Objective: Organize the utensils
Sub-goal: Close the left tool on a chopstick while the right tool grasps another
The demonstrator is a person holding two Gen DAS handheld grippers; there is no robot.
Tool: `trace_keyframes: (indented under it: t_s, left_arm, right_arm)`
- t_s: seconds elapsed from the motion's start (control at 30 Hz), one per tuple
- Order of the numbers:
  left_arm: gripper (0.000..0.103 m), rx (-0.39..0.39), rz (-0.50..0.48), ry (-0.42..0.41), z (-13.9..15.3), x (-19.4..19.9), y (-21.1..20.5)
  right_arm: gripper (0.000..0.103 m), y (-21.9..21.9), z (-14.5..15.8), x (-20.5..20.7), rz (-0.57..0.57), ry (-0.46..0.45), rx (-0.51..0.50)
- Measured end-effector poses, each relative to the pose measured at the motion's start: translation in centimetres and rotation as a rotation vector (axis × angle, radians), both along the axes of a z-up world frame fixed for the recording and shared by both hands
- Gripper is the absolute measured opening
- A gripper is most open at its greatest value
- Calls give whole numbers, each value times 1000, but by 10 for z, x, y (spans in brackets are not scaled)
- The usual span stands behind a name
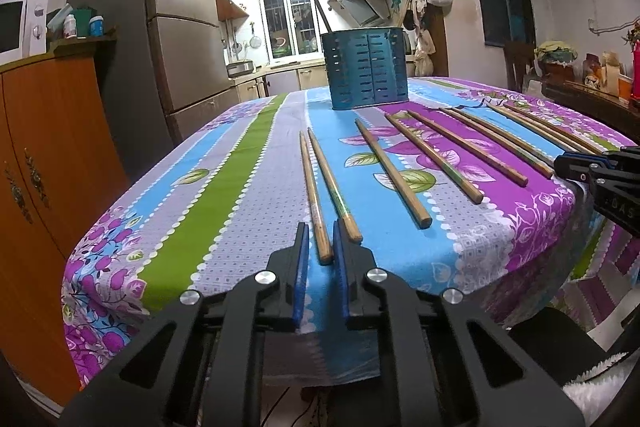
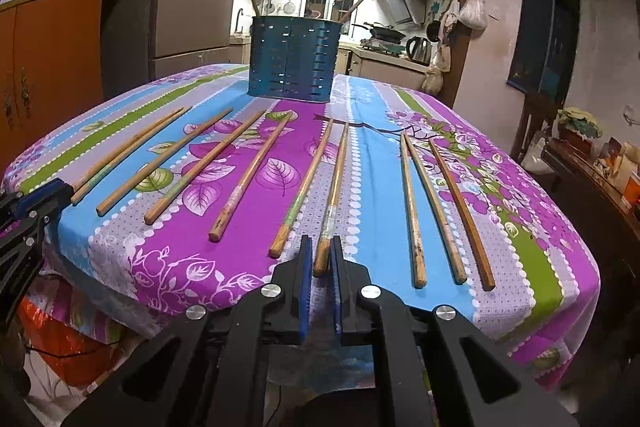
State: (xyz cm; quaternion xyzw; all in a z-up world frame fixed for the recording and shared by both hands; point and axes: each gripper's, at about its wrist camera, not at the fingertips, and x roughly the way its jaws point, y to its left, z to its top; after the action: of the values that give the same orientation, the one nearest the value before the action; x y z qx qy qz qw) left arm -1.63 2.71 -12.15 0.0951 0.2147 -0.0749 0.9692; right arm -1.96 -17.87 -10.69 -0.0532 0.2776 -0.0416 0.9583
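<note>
Jaws of both grippers pinch chopstick ends at the table's near edge (image 1: 280,307).

The slotted blue metal utensil holder (image 1: 368,67) hides its own inside; only dark handle tips rise above the rim. In the left wrist view the right claw (image 1: 592,167) is cut off by the picture's edge, and it covers the near ends of the farthest wooden chopsticks (image 1: 540,129). The flowered striped cloth (image 2: 400,259) hides the tabletop itself. Jars on the orange wooden cabinet (image 1: 48,131) are too small to read.
</note>
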Motion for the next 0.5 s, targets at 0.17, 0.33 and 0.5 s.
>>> trace_keyframes:
  t_s: [0.17,0.33,0.5]
  left_arm:
    - [7,-3,-9,-5,0,-1,2]
    - [5,-29,14,7,6,1,11]
    - [5,-39,18,-19,18,-2,14]
  right_arm:
    - [8,-3,1,-1,-7,-6,23]
    - [8,-13,10,-5,-25,-17,45]
    - [8,-17,27,-12,-27,-74,29]
